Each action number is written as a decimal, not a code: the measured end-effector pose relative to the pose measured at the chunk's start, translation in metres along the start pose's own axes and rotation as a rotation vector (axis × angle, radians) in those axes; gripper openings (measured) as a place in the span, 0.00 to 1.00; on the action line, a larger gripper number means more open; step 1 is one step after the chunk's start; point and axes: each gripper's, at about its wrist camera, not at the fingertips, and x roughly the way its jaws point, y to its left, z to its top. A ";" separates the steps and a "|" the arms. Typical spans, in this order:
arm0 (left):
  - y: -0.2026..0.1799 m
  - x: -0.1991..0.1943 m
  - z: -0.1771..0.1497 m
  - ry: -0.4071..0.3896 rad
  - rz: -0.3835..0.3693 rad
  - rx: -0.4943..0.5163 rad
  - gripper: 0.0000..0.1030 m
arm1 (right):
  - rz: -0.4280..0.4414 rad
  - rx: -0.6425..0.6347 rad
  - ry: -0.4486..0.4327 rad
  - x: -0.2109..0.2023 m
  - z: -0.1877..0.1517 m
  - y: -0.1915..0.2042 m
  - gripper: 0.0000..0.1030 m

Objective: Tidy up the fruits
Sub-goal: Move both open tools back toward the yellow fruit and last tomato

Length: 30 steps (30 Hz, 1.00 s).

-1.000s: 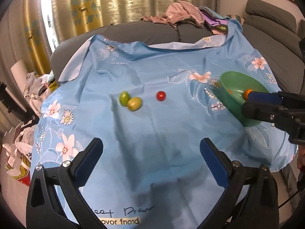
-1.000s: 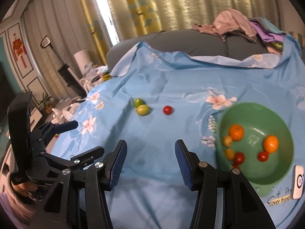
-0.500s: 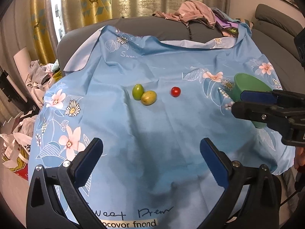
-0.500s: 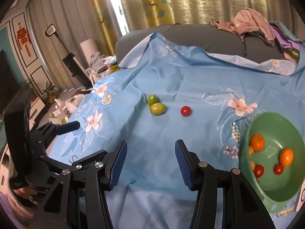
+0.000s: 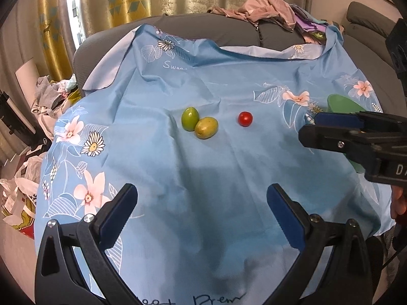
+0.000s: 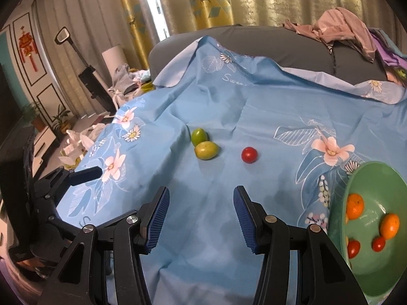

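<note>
Both claws spread wide and empty: left gripper (image 5: 202, 204) and right gripper (image 6: 201, 209) over the blue floral cloth (image 5: 178, 178).

Ahead of the right gripper, just left of centre, two touching green fruits (image 6: 206, 150); a red tomato (image 6: 249, 154) slightly right, apart from them.

Far right of it, green bowl (image 6: 366, 183) with oranges and tomatoes inside.
</note>
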 end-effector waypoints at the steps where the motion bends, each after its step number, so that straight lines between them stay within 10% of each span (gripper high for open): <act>1: 0.000 0.002 0.001 0.000 0.002 0.004 0.99 | -0.001 0.001 0.002 0.003 0.001 -0.001 0.51; 30: 0.020 0.083 0.053 0.086 -0.143 -0.094 0.96 | -0.113 0.009 0.134 0.131 0.037 -0.063 0.51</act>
